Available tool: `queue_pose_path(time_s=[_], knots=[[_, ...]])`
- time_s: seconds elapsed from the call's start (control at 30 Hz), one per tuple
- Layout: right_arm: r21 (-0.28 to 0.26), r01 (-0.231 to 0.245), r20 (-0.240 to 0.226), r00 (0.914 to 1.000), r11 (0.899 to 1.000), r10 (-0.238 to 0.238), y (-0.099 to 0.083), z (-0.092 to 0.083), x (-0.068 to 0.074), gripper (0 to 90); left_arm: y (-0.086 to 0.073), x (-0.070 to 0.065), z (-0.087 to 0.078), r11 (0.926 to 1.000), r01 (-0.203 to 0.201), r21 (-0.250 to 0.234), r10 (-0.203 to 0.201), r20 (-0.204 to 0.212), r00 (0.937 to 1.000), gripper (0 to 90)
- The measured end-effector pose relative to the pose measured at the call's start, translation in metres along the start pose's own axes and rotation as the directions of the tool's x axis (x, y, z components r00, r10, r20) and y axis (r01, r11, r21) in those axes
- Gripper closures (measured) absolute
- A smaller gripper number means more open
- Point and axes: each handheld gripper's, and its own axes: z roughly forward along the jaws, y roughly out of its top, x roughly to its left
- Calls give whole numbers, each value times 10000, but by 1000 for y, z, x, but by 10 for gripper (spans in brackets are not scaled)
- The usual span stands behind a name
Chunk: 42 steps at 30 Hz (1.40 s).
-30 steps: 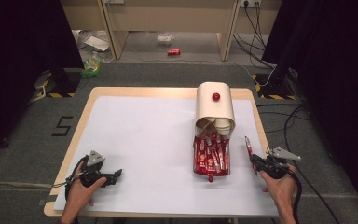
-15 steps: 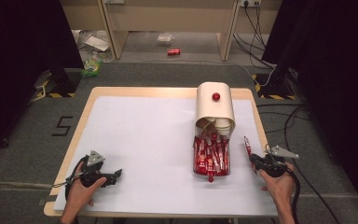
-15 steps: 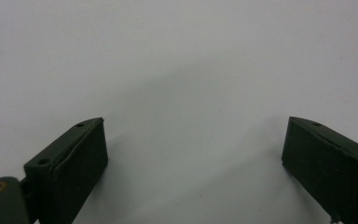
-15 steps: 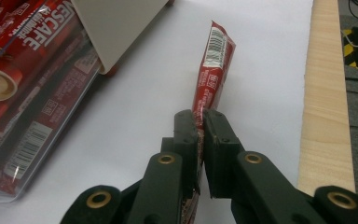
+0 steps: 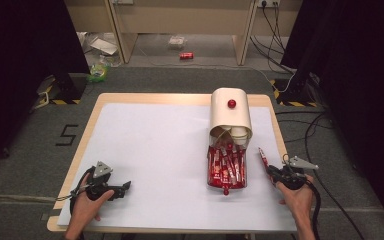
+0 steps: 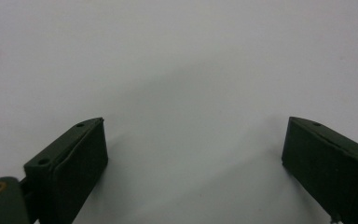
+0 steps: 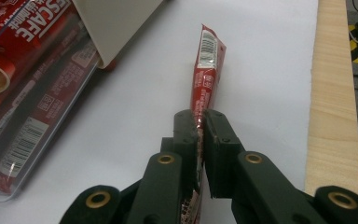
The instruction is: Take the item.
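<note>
A red coffee stick sachet (image 7: 206, 74) is pinched between the jaws of my right gripper (image 7: 200, 119), which is shut on it. In the high view that sachet (image 5: 263, 157) points away from the right gripper (image 5: 274, 172) near the table's right edge. A clear tray (image 5: 225, 167) holds several red sachets, and the same tray (image 7: 23, 102) lies at the left of the right gripper view. A cream dispenser (image 5: 230, 112) with a red knob stands behind the tray, with paper cups in its mouth. My left gripper (image 5: 122, 189) rests open at the front left over bare white mat (image 6: 182, 70).
The white mat (image 5: 150, 150) covers a wooden table whose edge (image 7: 333, 107) runs close to the right gripper. A red can (image 5: 186, 55) and litter lie on the floor beyond. Cables (image 5: 325, 135) trail on the floor at the right.
The right gripper with its sachet has shifted very slightly; the left hand and gripper have stayed still.
</note>
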Motion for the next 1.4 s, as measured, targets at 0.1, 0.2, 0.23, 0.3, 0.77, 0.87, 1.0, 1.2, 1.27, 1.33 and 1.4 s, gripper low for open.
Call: queue_pose_path(time_s=[0.1, 0.2, 0.23, 0.3, 0.77, 0.87, 1.0, 1.2, 1.27, 1.33, 1.4], knots=[[76, 66, -15, 10000, 9999, -66, -1, 1, 0, 842, 0, 0, 0, 10000, 2, 1, -2, -1, 10000, 59], [120, 96, 9, 10000, 9999, -96, -1, 2, -1, 842, 0, 0, 0, 10000, 4, -3, -4, 0, 10000, 59], [164, 58, 11, 10000, 9998, -58, -1, 2, -1, 840, 0, 0, 0, 10000, 1, -4, -1, -1, 10000, 59], [193, -119, -28, 9999, 9997, 119, -2, 2, -1, 831, 0, 0, 0, 10000, 3, -2, -3, -1, 10000, 59], [-340, 48, -56, 10000, 9994, -50, 5, -6, -1, 623, 0, 0, 0, 10000, -1, 7, 1, 1, 10000, 59], [-360, 149, -65, 9999, 9992, -152, 6, -8, 2, 584, 0, 0, 0, 10000, -2, 6, 2, 1, 10000, 59], [-514, 284, -94, 9995, 9983, -289, 7, -12, 5, 525, 0, 0, 0, 10000, -1, 3, 1, 0, 10000, 59], [-670, 407, -199, 9989, 9969, -421, 9, -20, 12, 485, 0, 0, 0, 10000, -2, 2, 2, 2, 10000, 59], [-684, 427, -241, 9987, 9967, -445, 8, -23, 14, 473, 0, 0, 0, 10000, 3, 0, -3, 2, 10000, 59], [-699, 425, -263, 9987, 9966, -444, 8, -25, 15, 461, 0, 0, 0, 10000, 1, 3, -1, 3, 10000, 59], [-715, 434, -263, 9986, 9965, -454, 7, -27, 18, 444, 0, 0, 0, 10000, 2, 4, -2, 5, 10000, 59]])
